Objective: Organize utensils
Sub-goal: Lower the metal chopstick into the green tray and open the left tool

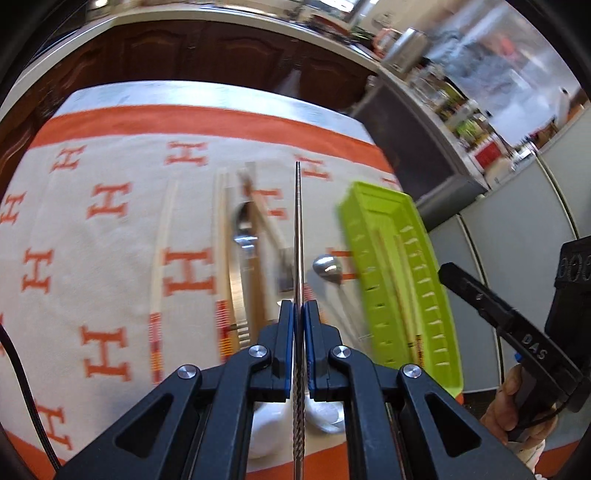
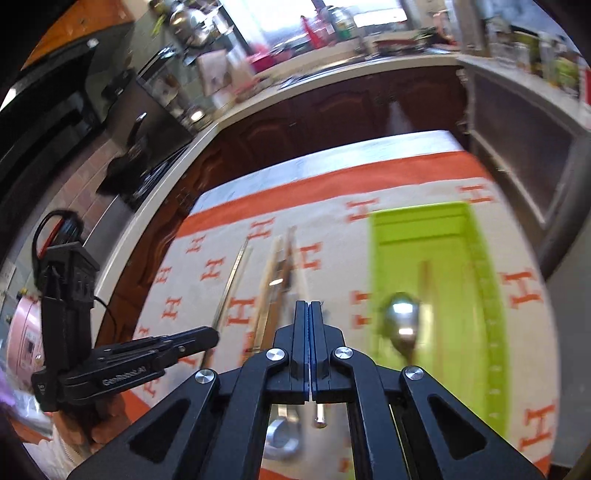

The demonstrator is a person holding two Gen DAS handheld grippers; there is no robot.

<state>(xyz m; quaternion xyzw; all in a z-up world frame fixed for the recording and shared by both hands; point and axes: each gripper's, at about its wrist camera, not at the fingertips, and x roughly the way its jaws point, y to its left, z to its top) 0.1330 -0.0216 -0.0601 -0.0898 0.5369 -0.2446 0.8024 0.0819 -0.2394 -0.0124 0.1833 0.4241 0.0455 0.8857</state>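
Note:
My left gripper (image 1: 299,308) is shut on a thin metal chopstick (image 1: 298,221) that points forward above the table. It also shows in the right wrist view (image 2: 214,334), with the chopstick (image 2: 232,280) sticking out. A lime green tray (image 1: 399,280) lies to its right holding wooden chopsticks; it also shows in the right wrist view (image 2: 443,295). Loose wooden chopsticks (image 1: 162,258), a fork and spoons (image 1: 327,266) lie on the cloth. My right gripper (image 2: 310,308) is shut with nothing seen between its fingers, above a spoon (image 2: 400,321) at the tray's left edge.
The table wears a white cloth with orange H marks (image 1: 110,206). Dark wooden cabinets (image 1: 221,55) and a cluttered counter (image 1: 461,122) run behind it. A stove and kettle (image 2: 188,26) stand at the left in the right wrist view.

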